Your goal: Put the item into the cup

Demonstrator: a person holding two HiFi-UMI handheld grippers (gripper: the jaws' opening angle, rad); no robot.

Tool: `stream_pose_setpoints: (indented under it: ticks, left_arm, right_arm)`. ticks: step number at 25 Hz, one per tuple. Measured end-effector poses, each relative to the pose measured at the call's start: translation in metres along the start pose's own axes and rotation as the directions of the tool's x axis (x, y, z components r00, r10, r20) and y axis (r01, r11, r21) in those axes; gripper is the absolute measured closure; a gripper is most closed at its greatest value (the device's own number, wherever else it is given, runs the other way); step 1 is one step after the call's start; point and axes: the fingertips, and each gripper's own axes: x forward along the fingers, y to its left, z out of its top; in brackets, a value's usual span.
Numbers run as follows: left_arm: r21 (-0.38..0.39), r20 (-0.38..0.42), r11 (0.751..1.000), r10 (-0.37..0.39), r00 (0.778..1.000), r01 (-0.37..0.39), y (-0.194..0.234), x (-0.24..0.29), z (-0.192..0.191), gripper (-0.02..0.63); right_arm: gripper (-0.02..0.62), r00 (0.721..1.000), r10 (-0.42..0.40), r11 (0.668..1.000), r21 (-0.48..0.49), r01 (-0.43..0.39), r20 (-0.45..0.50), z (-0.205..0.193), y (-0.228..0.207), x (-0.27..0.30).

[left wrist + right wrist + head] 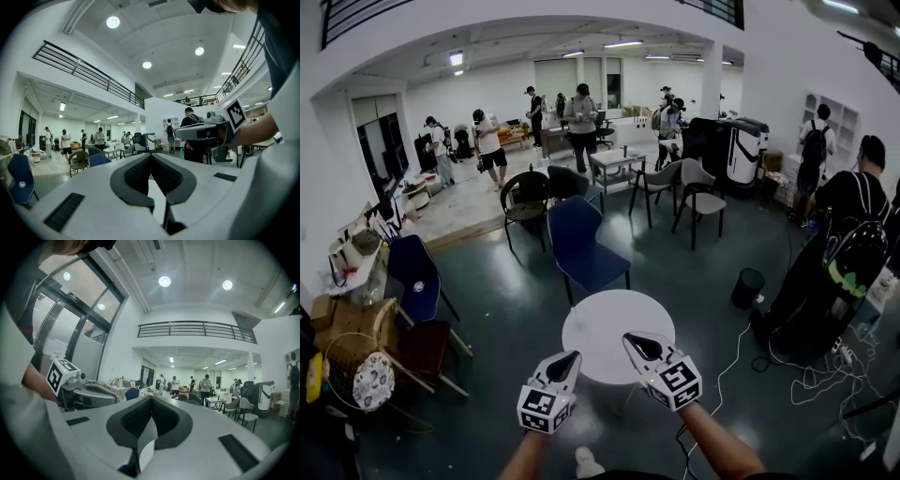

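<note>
Jaws fully closed and empty on both my left gripper and right gripper, held level over the round white desk's near edge. Neither item nor cup shows in any view. Reaching in shut, I'd likely knock the item away.

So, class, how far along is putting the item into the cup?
Done: nothing; no cup or item shows. In hand: nothing; left tongs and right tongs are shut, empty, by the round table. Left: the whole job.
</note>
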Motion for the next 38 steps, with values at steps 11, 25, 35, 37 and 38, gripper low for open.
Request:
stream_pose_setpoints:
  ticks: [11, 25, 35, 37, 38]
  left_arm:
    - [0.006, 0.005, 1.0, -0.006, 1.0, 0.006, -0.071, -0.024, 0.005, 0.589]
    - [-0.001, -0.009, 1.0, 0.002, 1.0, -0.002, -0.116, -0.017, 0.003, 0.589]
    - [-0.004, -0.016, 1.0, -0.003, 1.0, 0.003, -0.124, -0.028, -0.003, 0.589]
    - [-0.006, -0.016, 1.0, -0.003, 1.0, 0.003, -0.122, -0.033, -0.004, 0.589]
    - [-0.007, -0.016, 1.0, -0.002, 1.0, 0.002, -0.119, -0.035, -0.004, 0.589]
  right_arm:
    - [0.578, 1.0, -0.014, 1.0, 0.025, 0.014, 0.022, -0.001, 0.014, -0.072]
    - [0.578, 1.0, -0.013, 0.998, 0.057, 0.011, 0.02, -0.015, 0.003, -0.115]
    - [0.578, 1.0, -0.021, 0.997, 0.073, 0.021, 0.005, -0.028, 0.008, -0.126]
    - [0.578, 1.0, -0.02, 0.997, 0.075, 0.02, 0.006, -0.027, 0.012, -0.123]
    - [0.578, 1.0, -0.019, 0.997, 0.076, 0.018, 0.008, -0.026, 0.014, -0.121]
